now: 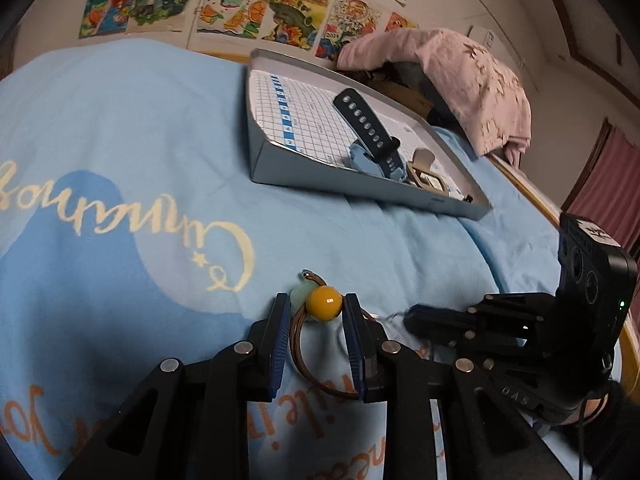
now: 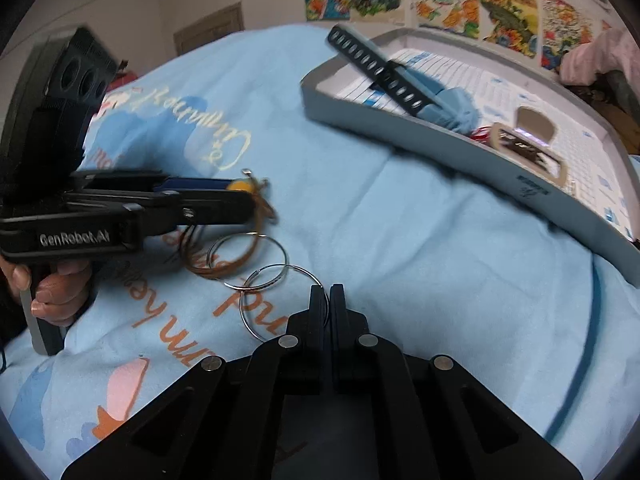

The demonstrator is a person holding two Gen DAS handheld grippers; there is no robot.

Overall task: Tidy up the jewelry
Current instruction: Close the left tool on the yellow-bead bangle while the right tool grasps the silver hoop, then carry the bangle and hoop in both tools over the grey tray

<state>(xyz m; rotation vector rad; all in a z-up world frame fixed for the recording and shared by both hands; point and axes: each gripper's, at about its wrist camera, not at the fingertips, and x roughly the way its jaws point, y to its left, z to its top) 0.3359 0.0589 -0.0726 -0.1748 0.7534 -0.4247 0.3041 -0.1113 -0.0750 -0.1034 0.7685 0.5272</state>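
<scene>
Blue blanket (image 2: 400, 220): only right view shows hoops (image 2: 280, 300).

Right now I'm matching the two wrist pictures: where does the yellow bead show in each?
Left wrist view: the yellow bead sits low and centre, between the left hand-held gripper fingers, on the brown cord bracelet.
Right wrist view: the bead peeks out at middle left, at that gripper's tip.
Shared landmark: the grey tray holding the dark watch strap.
</scene>
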